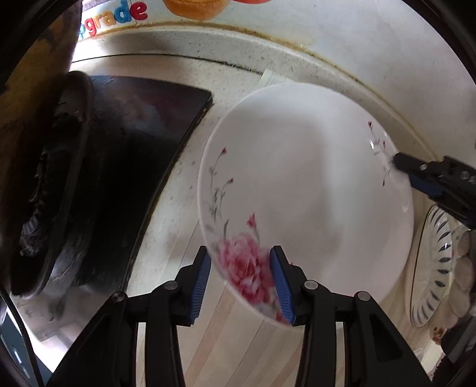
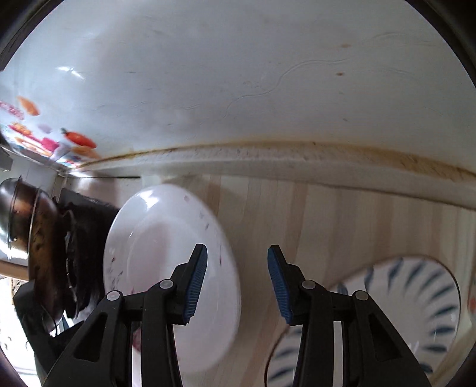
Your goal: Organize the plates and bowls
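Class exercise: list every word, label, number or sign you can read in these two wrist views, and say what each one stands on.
"grade", perhaps the end of a longer word cut off by the frame: coloured letters on the wall poster behind the counter, in the left wrist view.
Print on the same poster in the right wrist view: too blurred to read.
Flowered plate and blue-striped plate: patterns only, no text.

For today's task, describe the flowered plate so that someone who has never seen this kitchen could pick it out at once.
Start at the pale wooden board on the counter, below the white wall. The flowered plate is the white one nearest the black stove. Unlike the blue-striped plate beside it, it carries a large pink rose and thin stems of small red buds.
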{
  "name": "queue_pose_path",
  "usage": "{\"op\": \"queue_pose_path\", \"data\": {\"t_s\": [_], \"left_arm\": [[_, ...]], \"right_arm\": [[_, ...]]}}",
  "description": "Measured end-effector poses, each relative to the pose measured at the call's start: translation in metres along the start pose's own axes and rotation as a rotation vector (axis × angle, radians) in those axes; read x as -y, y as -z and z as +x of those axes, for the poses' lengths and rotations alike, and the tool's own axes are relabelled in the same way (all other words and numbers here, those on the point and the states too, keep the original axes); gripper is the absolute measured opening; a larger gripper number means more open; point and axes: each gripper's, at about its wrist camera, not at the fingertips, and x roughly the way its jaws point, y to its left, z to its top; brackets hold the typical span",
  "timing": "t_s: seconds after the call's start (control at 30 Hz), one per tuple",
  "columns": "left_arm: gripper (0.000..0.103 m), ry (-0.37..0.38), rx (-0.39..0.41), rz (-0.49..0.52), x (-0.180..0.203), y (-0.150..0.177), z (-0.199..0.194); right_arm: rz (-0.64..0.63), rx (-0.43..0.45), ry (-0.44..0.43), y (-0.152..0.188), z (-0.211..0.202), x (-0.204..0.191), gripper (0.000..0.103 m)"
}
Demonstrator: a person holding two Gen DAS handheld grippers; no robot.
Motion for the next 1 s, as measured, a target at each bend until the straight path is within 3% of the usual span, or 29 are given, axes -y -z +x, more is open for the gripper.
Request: {"op": "queue_pose_path", "data": {"t_s": [0.2,0.53,0.83,1.0], "left_arm": [[0.031,0.002,0.026,0.003,0.003,-0.004,0.002],[0.031,0.046,0.046,0.029,0.002,0.025,-0.021],[0.031,0.068,0.063,0.054,0.002,0.043,-0.050],[0.031,0.071,0.083,0.051,0.020,0.049,-0.071]], "right_arm": [[-0.036,-0.033,-0.055,-0.015,0.025,-0.007,0.017],[-0.041,-0.048,-0.035,-0.004,0.014,-0.005,0.017],[-0.040,-0.036,-0.032,0.015,-0.028,0.007,0.017],[-0.042,-0.009,-0.060,0.035,-0.058,0.010,0.017]]}}
